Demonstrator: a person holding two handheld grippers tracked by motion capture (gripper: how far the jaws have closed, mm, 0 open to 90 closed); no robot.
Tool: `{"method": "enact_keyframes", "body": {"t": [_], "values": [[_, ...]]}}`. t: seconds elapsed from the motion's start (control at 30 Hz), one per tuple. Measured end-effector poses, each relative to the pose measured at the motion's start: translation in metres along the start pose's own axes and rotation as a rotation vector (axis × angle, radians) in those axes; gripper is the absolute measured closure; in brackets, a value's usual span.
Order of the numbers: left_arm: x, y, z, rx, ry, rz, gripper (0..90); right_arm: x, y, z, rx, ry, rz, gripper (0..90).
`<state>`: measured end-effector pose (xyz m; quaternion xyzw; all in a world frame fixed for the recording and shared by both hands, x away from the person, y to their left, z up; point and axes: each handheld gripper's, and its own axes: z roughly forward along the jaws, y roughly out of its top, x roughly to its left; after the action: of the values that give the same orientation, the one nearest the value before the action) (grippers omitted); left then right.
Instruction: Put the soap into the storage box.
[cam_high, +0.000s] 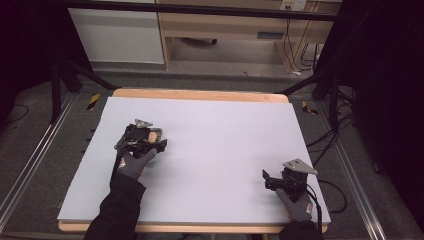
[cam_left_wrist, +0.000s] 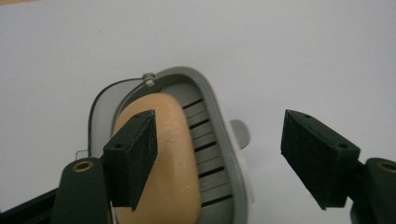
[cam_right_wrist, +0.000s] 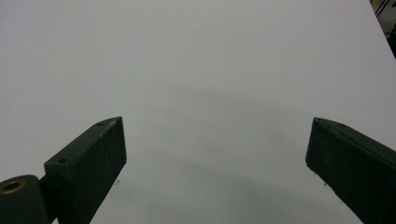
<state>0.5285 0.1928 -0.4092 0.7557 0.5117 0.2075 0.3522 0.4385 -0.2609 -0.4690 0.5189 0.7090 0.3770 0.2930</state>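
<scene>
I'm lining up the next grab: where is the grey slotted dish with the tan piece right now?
The grey slotted dish lies on the white table, left side, under the open left gripper, holding the tan piece.

No readable text, label, brand, number or sign stands on anything here.

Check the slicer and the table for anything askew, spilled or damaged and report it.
Nothing stands out. The tan egg-shaped piece sits in the grey slotted slicer tray, whose wire frame is swung open behind it. The left gripper is open around them; the right gripper is open over the bare white table. No spill or break shows.
</scene>
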Motion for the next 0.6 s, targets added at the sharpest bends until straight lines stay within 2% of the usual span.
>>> {"method": "enact_keyframes", "body": {"t": [0.17,0.3,0.6], "values": [[-0.005,0.001,-0.013,-0.029,-0.032,0.037,24.4,0.0,0.0,0.0,0.0,-0.001,0.0,5.3],[-0.006,-0.005,-0.022,-0.043,-0.048,0.069,22.9,0.0,0.0,0.0,0.002,0.0,0.004,5.3],[-0.001,-0.029,-0.041,-0.082,-0.051,0.081,22.3,-0.001,0.0,0.0,0.003,-0.013,0.003,5.2]]}}
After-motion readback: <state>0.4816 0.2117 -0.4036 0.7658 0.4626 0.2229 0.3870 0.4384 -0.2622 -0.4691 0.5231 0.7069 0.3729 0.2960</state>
